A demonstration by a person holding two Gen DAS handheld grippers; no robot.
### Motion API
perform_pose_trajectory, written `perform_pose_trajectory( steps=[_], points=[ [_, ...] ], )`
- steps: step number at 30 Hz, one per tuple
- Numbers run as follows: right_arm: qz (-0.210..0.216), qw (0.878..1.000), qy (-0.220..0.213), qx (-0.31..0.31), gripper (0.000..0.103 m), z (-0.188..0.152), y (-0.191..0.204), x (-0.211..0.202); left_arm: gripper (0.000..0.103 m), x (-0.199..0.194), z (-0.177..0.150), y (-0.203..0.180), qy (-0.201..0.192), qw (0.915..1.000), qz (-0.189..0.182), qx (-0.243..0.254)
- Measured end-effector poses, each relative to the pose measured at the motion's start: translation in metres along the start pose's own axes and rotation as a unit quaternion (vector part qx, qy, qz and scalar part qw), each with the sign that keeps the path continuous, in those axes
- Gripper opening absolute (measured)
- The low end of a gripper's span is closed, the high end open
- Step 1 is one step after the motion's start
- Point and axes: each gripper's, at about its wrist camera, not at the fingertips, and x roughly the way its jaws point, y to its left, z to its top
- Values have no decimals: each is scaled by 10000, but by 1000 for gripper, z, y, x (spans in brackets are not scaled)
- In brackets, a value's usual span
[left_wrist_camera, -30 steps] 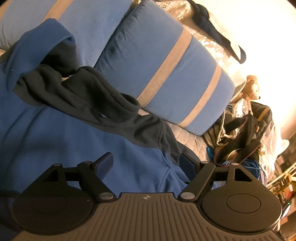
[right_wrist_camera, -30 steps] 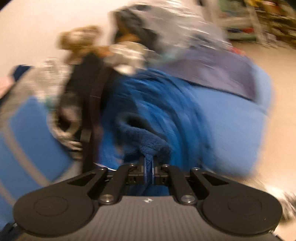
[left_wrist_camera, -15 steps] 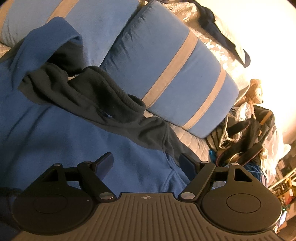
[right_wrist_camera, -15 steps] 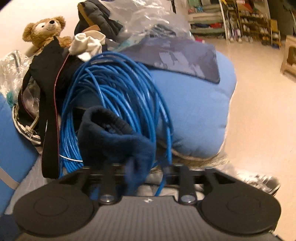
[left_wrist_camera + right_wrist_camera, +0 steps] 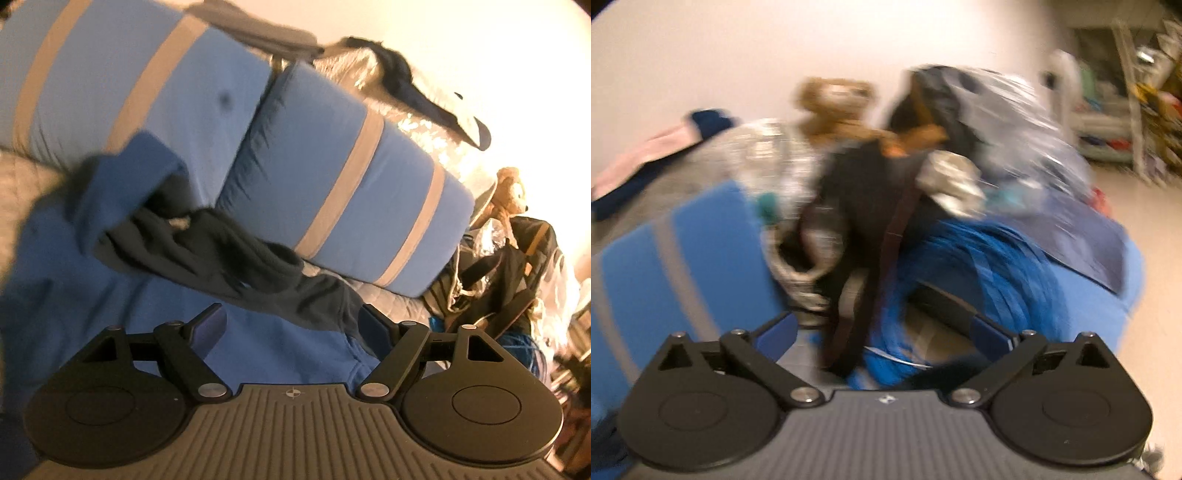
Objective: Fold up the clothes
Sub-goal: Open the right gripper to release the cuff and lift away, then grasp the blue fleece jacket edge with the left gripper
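Observation:
A blue fleece garment (image 5: pixel 122 295) with a dark navy collar and lining (image 5: pixel 229 266) lies spread on the grey quilted bed. My left gripper (image 5: pixel 291 325) hovers just above its blue body, open, with nothing pressed between its fingers. In the blurred right wrist view my right gripper (image 5: pixel 882 332) has its jaws opening wide and nothing between them. A dark bit of fleece (image 5: pixel 934 376) shows just under its front edge. Ahead of it lies a clutter pile, not the garment's body.
Two blue pillows with grey stripes (image 5: pixel 332 192) lean behind the garment. At the bed's end sit a teddy bear (image 5: pixel 834 107), a black bag (image 5: pixel 864 206), a coil of blue cable (image 5: pixel 979 266), plastic bags and a blue cushion (image 5: pixel 1108 295). Shelves (image 5: pixel 1137 92) stand beyond the floor.
My right gripper was shut on the dark fleece cuff, then opened, let it drop, and swung up and leftward. My left gripper rose and pulled back, staying open; the garment looks unmoved.

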Motion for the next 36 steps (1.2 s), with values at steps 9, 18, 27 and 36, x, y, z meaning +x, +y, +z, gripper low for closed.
perform_pose_trajectory(
  steps=[9, 18, 27, 36],
  points=[
    [1407, 9871, 145, -748, 103, 18, 126, -27, 78, -51, 31, 17, -347, 9966, 609, 432],
    [2333, 9605, 226, -1502, 103, 2, 246, -56, 78, -82, 61, 27, -770, 9902, 984, 625],
    [2972, 9379, 667, -1659, 103, -37, 338, -67, 78, -87, 86, 47, -1003, 9851, 1270, 588],
    [2998, 9365, 1067, -1472, 103, -92, 380, -56, 78, -76, 80, 70, -1105, 9799, 1559, 580]
  ],
)
